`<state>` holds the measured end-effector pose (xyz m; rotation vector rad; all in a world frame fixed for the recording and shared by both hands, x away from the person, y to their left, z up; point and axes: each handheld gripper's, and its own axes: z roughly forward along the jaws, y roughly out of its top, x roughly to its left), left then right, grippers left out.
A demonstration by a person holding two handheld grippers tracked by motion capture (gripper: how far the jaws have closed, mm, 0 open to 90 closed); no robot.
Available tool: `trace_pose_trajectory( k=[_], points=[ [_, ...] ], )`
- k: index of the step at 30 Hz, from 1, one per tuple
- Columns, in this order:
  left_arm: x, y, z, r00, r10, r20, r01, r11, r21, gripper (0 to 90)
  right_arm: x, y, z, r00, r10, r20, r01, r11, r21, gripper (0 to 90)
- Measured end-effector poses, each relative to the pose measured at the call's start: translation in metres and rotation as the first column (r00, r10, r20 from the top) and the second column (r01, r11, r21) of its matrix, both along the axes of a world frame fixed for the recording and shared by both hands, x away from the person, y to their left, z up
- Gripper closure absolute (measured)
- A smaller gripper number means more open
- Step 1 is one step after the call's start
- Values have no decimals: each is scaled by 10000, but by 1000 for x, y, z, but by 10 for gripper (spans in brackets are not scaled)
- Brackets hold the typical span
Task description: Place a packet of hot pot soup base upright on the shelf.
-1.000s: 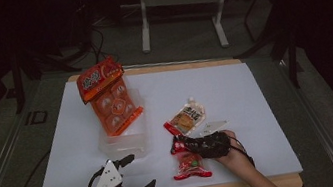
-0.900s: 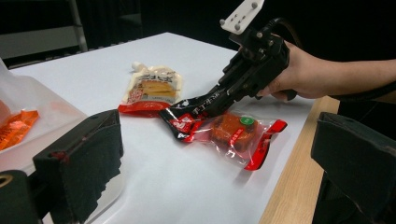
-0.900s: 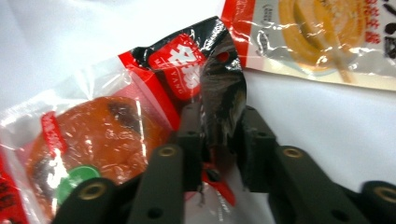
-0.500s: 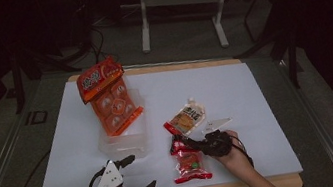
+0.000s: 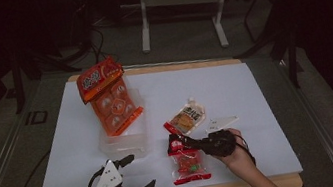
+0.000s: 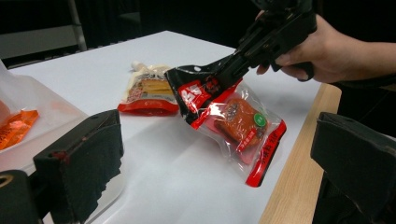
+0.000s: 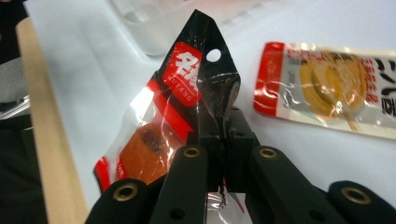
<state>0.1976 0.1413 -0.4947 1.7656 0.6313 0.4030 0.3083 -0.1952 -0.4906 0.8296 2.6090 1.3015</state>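
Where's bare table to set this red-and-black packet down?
Widest free patch: far right of the white sheet, beyond the yellow snack pouch. Another at left, beside the clear tray. Crowded at the middle: the tray with its orange pack, the pouch and the red-and-black packet.

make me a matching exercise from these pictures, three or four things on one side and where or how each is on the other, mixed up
Things:
1. red and black snack packet
2. orange multipack
3. yellow-fronted pouch
4. left gripper

States:
a. open, holding nothing
b. lying flat on the white sheet
c. pinched at its black top edge by the right gripper
d. propped up in the clear plastic box

Pairs: 1-c, 2-d, 3-b, 4-a
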Motion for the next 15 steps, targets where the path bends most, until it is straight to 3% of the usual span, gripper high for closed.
trace_pose_trajectory(
  k=[15],
  points=[
    [0, -1, 6, 9997, -253, -70, 251, 9995, -213, 29, -23, 2, 32, 9945, 896, 542, -933, 9932, 703, 889]
  ],
)
